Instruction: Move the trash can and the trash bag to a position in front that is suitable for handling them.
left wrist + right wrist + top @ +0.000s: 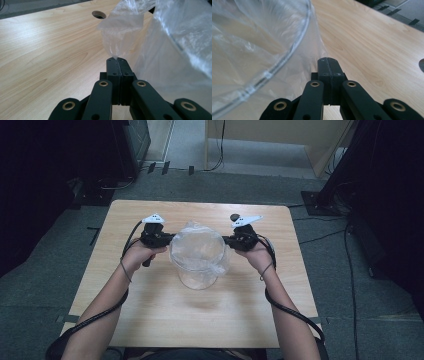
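Note:
A round clear container (196, 276) stands in the middle of the wooden table (150, 310), lined with a thin clear plastic bag (197, 245) that folds over its rim. My left gripper (170, 239) is at the bag's left side. In the left gripper view, my left gripper (117, 60) is shut on a pinch of the bag's film (125, 32), which rises from between the tips. At the right side my right gripper (226, 240) is level with the rim. In the right gripper view, my right gripper (328, 60) is shut against the bag's edge (317, 45), beside the container's rim (287, 57).
A round cable hole (234, 216) is in the table behind the right gripper. It also appears in the left gripper view as the hole (99, 14). Bare wood lies in front of the container. Dark stands, cables and a pale cabinet (280, 140) are on the floor beyond the table.

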A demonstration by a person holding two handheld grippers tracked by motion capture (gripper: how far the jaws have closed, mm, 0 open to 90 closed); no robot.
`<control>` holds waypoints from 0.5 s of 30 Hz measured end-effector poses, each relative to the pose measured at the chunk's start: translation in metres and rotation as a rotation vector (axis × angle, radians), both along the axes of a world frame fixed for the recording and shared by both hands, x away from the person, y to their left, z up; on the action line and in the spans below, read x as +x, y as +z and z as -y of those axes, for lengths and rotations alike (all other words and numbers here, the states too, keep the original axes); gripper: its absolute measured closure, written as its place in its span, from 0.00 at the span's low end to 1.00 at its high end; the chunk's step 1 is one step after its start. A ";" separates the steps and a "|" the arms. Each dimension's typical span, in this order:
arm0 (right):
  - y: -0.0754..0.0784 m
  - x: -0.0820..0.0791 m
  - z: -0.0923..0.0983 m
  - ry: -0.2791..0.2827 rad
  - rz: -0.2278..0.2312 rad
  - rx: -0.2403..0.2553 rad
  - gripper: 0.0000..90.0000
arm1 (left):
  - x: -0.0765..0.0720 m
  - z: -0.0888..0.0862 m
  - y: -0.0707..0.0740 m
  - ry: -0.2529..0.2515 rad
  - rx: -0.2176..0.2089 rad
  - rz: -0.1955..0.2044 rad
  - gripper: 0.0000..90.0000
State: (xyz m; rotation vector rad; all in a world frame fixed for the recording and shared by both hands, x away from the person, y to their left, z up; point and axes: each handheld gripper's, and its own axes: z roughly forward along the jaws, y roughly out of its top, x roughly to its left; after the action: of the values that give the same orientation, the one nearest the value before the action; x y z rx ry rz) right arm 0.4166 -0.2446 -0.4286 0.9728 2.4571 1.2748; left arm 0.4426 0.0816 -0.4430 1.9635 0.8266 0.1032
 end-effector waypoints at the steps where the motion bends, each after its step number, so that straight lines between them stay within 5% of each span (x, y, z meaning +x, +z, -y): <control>1: -0.001 0.000 -0.001 0.001 -0.004 -0.003 1.00 | 0.000 0.000 -0.001 -0.003 0.005 -0.004 0.99; 4: -0.002 -0.001 -0.002 0.013 -0.008 -0.020 1.00 | 0.000 -0.001 -0.001 -0.002 0.004 0.000 0.97; 6: -0.001 -0.001 0.000 0.004 0.010 -0.024 0.93 | 0.000 -0.004 0.001 0.010 0.002 0.019 0.85; 9: 0.004 -0.002 0.009 -0.008 0.063 0.023 0.81 | -0.003 -0.009 0.006 0.004 0.009 0.055 0.72; 15: 0.014 -0.007 0.018 -0.021 0.077 0.080 0.65 | -0.004 -0.021 0.012 -0.012 -0.002 0.051 0.59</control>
State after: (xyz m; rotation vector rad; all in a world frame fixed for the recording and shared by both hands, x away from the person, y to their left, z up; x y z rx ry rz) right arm 0.4098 -0.2624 -0.4146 0.9483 2.3484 1.3868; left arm 0.4386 0.1030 -0.4311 1.9554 0.7813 0.1448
